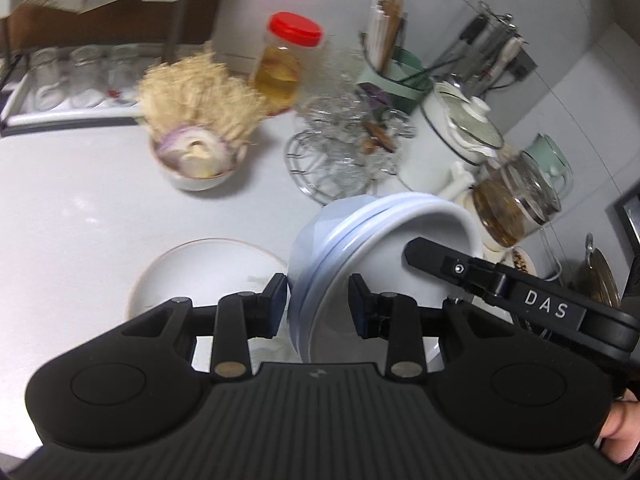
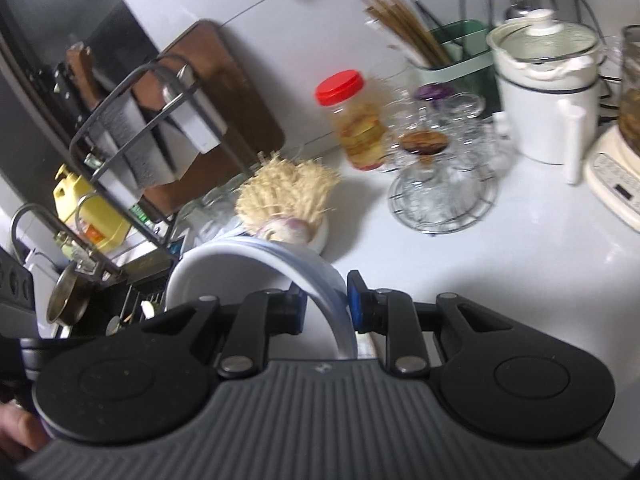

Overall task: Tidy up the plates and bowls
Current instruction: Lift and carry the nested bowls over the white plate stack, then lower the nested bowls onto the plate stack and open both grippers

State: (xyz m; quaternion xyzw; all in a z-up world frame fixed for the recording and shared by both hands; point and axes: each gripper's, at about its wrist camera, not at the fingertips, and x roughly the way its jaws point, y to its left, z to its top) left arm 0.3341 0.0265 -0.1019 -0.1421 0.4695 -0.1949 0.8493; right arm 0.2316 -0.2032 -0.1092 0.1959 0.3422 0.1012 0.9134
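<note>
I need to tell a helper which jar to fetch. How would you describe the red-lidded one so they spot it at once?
Start at the pale countertop and look toward the back wall. Between the small bowl stuffed with straw-coloured fibres and the wire stand of clear glassware stands the jar. It is the only container with a bright red lid, and it is clear, showing yellowish contents.

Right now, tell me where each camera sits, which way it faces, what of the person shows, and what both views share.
Left wrist: sits on the left gripper, looking forward and down over the counter; its fingers straddle the wall of the stacked bowls above a plate. The right gripper's finger and a fingertip at the lower right show.
Right wrist: sits on the right gripper, facing the counter and the wall behind, clamping the bowls' opposite rim; a hand shows at the lower left.
Shared: the bowls, the red-lidded jar.
</note>
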